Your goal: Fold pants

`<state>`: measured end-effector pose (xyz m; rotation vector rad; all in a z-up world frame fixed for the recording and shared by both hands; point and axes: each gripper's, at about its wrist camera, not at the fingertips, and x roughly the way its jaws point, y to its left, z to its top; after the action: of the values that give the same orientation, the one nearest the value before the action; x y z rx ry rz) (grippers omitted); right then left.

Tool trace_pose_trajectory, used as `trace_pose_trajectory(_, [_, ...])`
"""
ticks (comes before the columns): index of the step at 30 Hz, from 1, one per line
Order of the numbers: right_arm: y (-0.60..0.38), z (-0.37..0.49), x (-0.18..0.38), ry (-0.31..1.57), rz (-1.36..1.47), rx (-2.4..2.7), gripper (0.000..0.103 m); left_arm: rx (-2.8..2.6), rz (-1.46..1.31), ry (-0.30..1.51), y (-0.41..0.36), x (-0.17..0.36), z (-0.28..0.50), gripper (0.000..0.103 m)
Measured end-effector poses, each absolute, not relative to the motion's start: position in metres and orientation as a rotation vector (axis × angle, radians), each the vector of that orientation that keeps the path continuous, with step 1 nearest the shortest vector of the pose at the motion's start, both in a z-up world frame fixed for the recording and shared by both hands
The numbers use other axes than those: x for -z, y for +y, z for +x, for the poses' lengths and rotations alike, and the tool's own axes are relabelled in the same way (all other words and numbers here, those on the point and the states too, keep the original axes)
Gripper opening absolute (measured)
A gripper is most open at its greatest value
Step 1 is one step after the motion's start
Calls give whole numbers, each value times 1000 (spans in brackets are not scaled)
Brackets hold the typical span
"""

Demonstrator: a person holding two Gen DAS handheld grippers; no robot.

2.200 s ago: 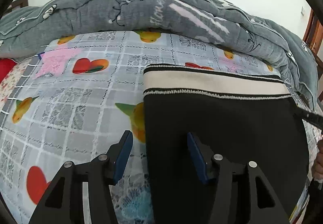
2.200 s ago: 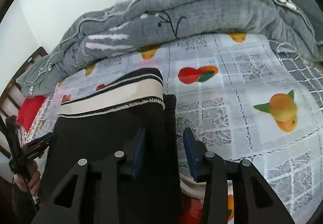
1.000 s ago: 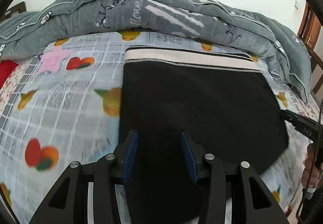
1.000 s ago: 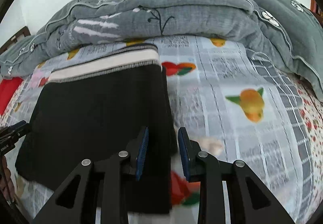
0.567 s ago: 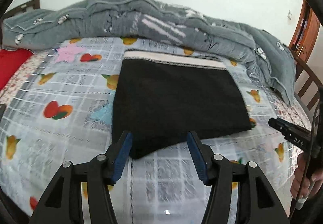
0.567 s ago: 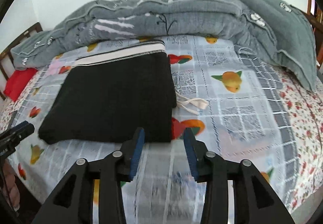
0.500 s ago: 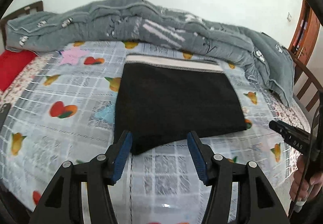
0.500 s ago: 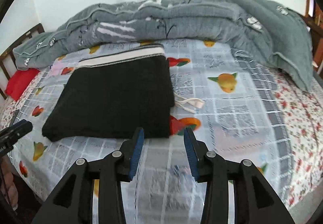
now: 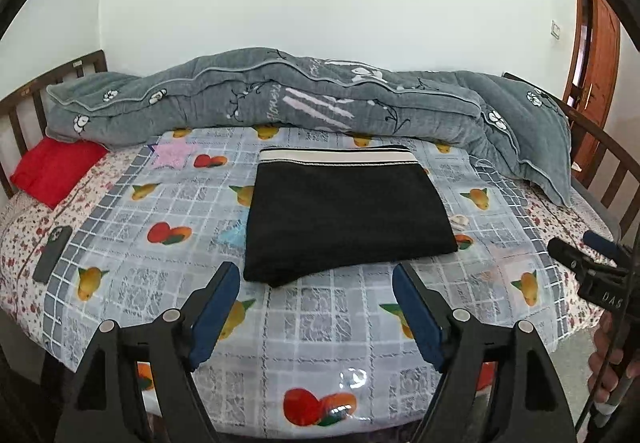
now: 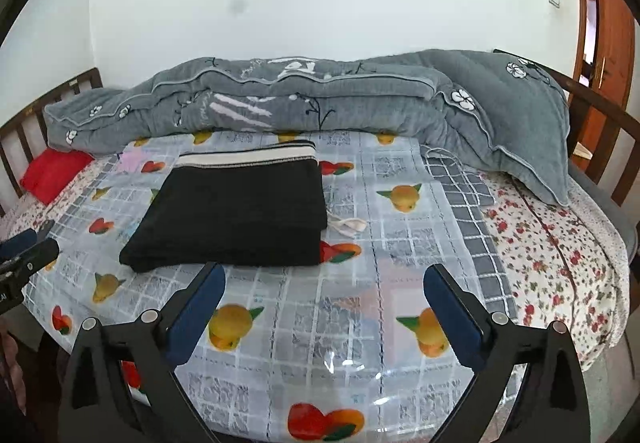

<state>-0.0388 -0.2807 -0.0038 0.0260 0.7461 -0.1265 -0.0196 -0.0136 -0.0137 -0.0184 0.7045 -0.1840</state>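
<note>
The folded pants (image 9: 344,211) lie flat on the bed (image 9: 328,327), waistband at the far end, ahead of both the left gripper (image 9: 316,283) and right gripper (image 10: 324,283), whose empty jaws are opening, neither touching them.

Quilt (image 9: 280,111) lettering too small

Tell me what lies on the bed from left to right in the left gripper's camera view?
Red pillow → phone → folded black pants → white drawstring → grey quilt's hanging corner.
</note>
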Motion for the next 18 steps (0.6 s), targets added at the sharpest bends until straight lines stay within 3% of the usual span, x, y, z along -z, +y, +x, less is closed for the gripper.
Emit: trace_pose_trajectory(18, [-289,-67,-7,715,28,144,98,177,-18,689,-21,11,-37,78])
